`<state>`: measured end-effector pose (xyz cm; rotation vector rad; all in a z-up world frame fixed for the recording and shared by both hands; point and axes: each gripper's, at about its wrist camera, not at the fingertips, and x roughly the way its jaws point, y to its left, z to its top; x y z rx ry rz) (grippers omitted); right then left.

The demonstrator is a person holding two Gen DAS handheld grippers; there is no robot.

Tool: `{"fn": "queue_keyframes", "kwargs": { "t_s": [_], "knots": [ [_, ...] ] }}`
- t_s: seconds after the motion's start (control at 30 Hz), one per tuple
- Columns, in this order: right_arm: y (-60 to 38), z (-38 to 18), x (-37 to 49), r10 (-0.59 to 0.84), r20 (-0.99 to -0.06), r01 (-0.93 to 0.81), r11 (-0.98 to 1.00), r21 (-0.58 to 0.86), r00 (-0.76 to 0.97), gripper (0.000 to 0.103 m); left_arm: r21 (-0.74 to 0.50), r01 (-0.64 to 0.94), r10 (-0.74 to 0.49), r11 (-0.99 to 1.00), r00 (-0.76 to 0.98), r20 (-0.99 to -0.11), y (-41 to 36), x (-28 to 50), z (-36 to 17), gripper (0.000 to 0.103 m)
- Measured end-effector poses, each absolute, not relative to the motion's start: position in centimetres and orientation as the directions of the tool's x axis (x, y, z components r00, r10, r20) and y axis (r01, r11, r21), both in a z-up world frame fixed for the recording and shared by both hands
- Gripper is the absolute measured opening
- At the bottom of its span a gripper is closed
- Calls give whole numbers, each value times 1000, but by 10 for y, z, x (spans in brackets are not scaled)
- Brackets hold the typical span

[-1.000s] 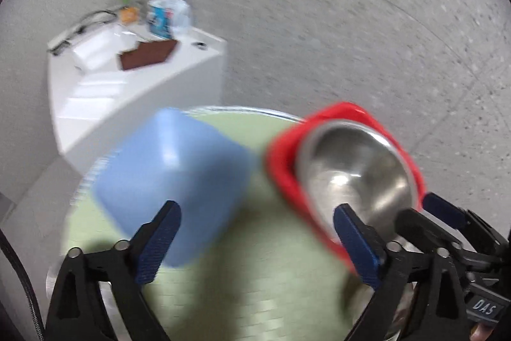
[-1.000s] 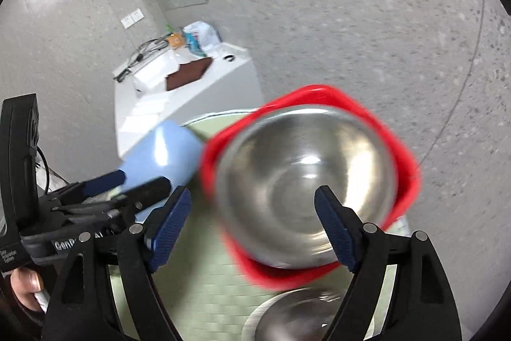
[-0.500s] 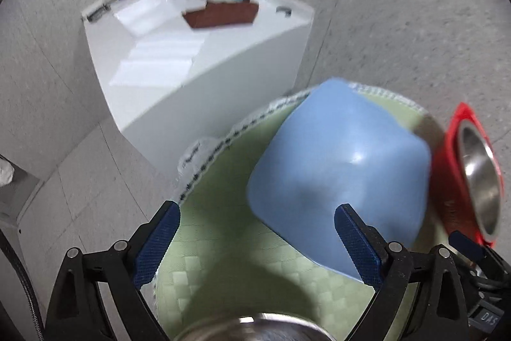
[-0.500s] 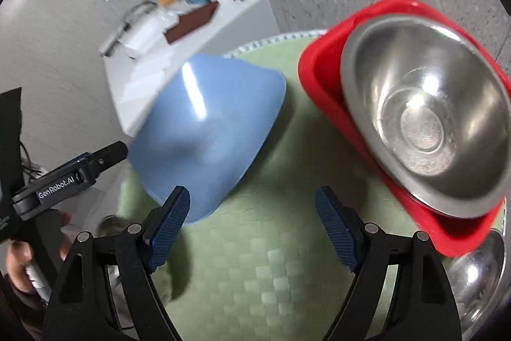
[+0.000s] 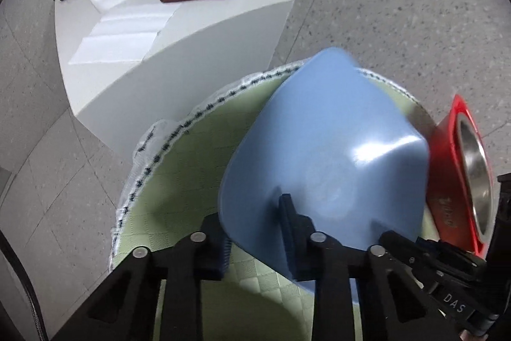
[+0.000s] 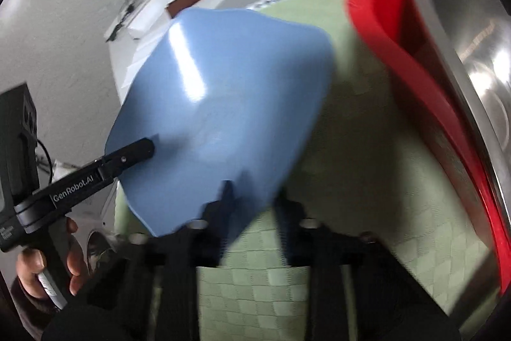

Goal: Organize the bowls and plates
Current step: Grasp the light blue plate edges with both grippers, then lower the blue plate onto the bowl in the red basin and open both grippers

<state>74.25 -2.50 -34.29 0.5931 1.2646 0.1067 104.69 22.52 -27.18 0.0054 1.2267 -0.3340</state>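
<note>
Nearest the cameras, both tools have just been closing on the rim of the upturned blue bowl (image 5: pixel 332 155). The left gripper (image 5: pixel 258 232) pinches the bowl's near edge, one finger below the rim and one over the outer wall. The right gripper (image 6: pixel 252 210), blurred, appears clenched on the same bowl's near rim, its jaws close together with the edge between them. Half a second ago both sets of jaws stood wide and clear of the bowl. The bowl sits tilted over the middle of the green mat (image 5: pixel 179 168), with its far edge near the mat's far border. At the mat's right edge stands the red bowl (image 6: pixel 402 59) with a steel bowl (image 6: pixel 479 53) nested inside. A two-handed grasp now seems established, so lifting or turning the blue bowl for stacking is the likely next step. Beyond the mat stands a white counter (image 5: pixel 179 31).
</note>
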Motion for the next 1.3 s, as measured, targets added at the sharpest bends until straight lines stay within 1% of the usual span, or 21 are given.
{"fn": "queue_keyframes", "kwargs": {
  "t_s": [0.03, 0.23, 0.37, 0.47, 0.6, 0.73, 0.8, 0.93, 1.13, 1.23, 1.3],
  "knots": [
    [-24, -339, 741, 393, -859, 235, 847, 477, 328, 18, -174, 254, -249, 951, 304, -920, 227, 1043, -268, 18],
    [-29, -307, 720, 403, -832, 180, 851, 494, 380, 18, -179, 253, -267, 951, 378, -887, 227, 1005, -231, 17],
    [-47, -268, 698, 418, -795, 125, 848, 515, 439, 18, -191, 244, -285, 951, 445, -849, 220, 967, -194, 17],
    [-69, -241, 681, 419, -773, 79, 855, 512, 477, 18, -205, 246, -304, 947, 488, -818, 200, 938, -168, 17],
    [-115, -223, 663, 399, -762, 73, 862, 501, 510, 18, -211, 283, -333, 935, 503, -798, 156, 911, -153, 18],
    [-170, -223, 653, 349, -778, 107, 878, 466, 523, 18, -226, 321, -363, 920, 475, -802, 92, 902, -158, 19],
    [-196, -229, 652, 317, -793, 131, 888, 440, 520, 18, -236, 341, -379, 910, 453, -807, 60, 901, -164, 19],
    [-236, -252, 651, 278, -829, 175, 898, 404, 485, 18, -230, 349, -372, 908, 423, -826, 14, 911, -182, 20],
    [-261, -288, 662, 285, -858, 191, 899, 394, 426, 18, -212, 323, -328, 922, 365, -871, -19, 927, -219, 21],
    [-266, -297, 663, 295, -861, 182, 900, 395, 414, 18, -193, 304, -298, 933, 352, -887, -26, 934, -234, 23],
    [-267, -298, 664, 291, -863, 173, 905, 388, 413, 18, -197, 299, -300, 934, 353, -886, -31, 936, -237, 23]
  ]
}}
